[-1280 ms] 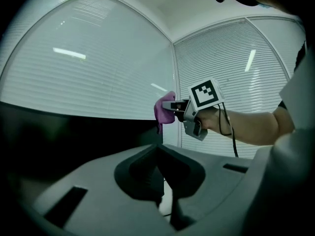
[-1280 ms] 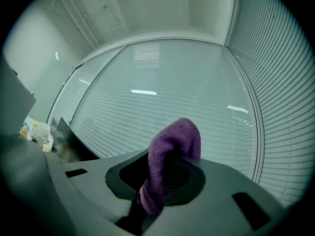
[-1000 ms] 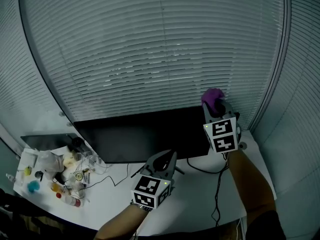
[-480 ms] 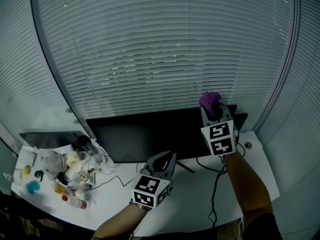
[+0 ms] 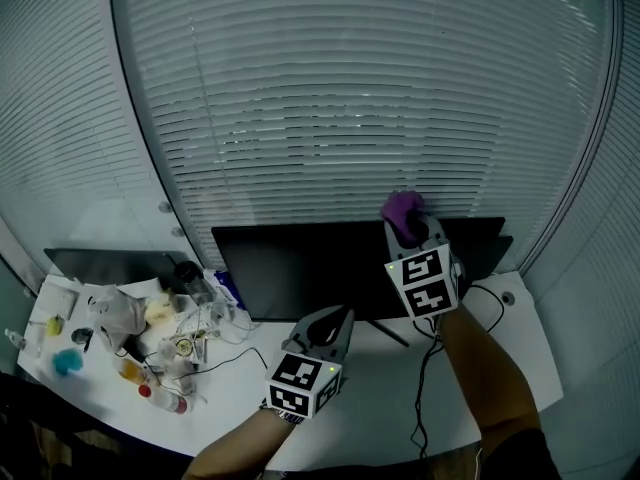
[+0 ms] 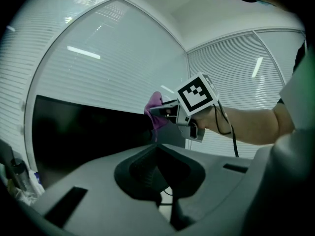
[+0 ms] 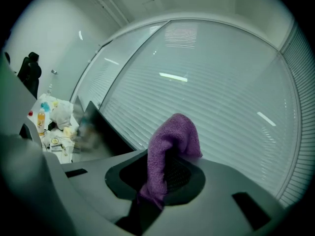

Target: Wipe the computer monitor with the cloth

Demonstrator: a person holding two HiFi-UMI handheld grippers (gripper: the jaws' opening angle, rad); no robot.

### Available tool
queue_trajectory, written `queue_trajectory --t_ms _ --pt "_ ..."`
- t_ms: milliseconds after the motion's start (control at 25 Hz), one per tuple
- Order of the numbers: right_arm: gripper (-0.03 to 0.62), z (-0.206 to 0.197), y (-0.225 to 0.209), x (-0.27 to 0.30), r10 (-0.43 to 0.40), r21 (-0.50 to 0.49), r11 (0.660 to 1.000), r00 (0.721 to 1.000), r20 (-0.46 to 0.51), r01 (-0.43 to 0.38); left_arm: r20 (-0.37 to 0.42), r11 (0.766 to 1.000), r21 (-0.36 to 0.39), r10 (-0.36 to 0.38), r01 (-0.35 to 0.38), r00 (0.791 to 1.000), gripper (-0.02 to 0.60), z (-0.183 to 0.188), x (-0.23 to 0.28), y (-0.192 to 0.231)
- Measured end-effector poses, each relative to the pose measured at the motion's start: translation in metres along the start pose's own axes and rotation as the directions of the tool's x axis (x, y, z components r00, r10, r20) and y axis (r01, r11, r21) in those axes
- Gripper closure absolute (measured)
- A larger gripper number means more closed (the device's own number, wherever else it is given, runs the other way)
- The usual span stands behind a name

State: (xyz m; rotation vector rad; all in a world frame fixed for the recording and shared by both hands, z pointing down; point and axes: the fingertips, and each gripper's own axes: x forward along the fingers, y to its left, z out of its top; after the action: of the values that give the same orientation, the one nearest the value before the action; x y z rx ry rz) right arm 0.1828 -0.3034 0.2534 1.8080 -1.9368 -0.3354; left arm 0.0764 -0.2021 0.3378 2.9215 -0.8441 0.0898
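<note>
Right gripper (image 5: 412, 226) raised, closed on cloth (image 5: 401, 208); left gripper (image 5: 338, 318) low, closed.

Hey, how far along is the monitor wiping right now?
Done: the purple cloth is clamped in the right gripper. In hand: it is raised at the top edge of the monitor, contact unclear. Left: the wiping itself; the left gripper is shut, empty.

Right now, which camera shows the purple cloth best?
The right gripper view: the purple cloth fills the centre, pinched in the right hand-held gripper. The head view shows only a small bunch at the monitor's top edge; the left gripper view, a small side glimpse.
</note>
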Motion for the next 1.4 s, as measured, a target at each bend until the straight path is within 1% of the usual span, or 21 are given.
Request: queue_trajectory --t_ms 280,600,800,960,1200,1400 --pt "0.514 0.033 0.075 0.029 0.073 -0.039 0.997 0.997 0.007 -0.072 0.008 0.999 -0.009 0.054 -0.053 0.999 0.575 -0.011 -0.044 0.045" --pt "0.514 0.084 0.139 0.040 0.125 -0.066 0.990 0.992 0.009 -0.124 0.021 0.994 -0.025 0.108 -0.108 0.994 0.575 0.000 -0.108 0.083" --pt "0.514 0.102 0.183 0.056 0.155 -0.075 0.985 0.987 0.031 -0.153 0.017 0.989 -0.020 0.144 -0.144 0.989 0.575 -0.014 -0.137 0.112" --pt "0.514 0.121 0.217 0.063 0.179 -0.086 0.981 0.983 0.043 -0.175 0.019 0.986 -0.017 0.166 -0.166 0.986 0.575 -0.017 -0.162 0.133" --pt "0.514 0.140 0.259 0.072 0.211 -0.091 0.974 0.976 0.055 -0.206 0.024 0.980 -0.015 0.197 -0.197 0.980 0.575 -0.023 -0.194 0.158" --pt "0.514 0.150 0.283 0.078 0.234 -0.082 0.970 0.970 0.061 -0.229 0.025 0.977 -0.009 0.213 -0.212 0.977 0.575 -0.025 -0.211 0.170"
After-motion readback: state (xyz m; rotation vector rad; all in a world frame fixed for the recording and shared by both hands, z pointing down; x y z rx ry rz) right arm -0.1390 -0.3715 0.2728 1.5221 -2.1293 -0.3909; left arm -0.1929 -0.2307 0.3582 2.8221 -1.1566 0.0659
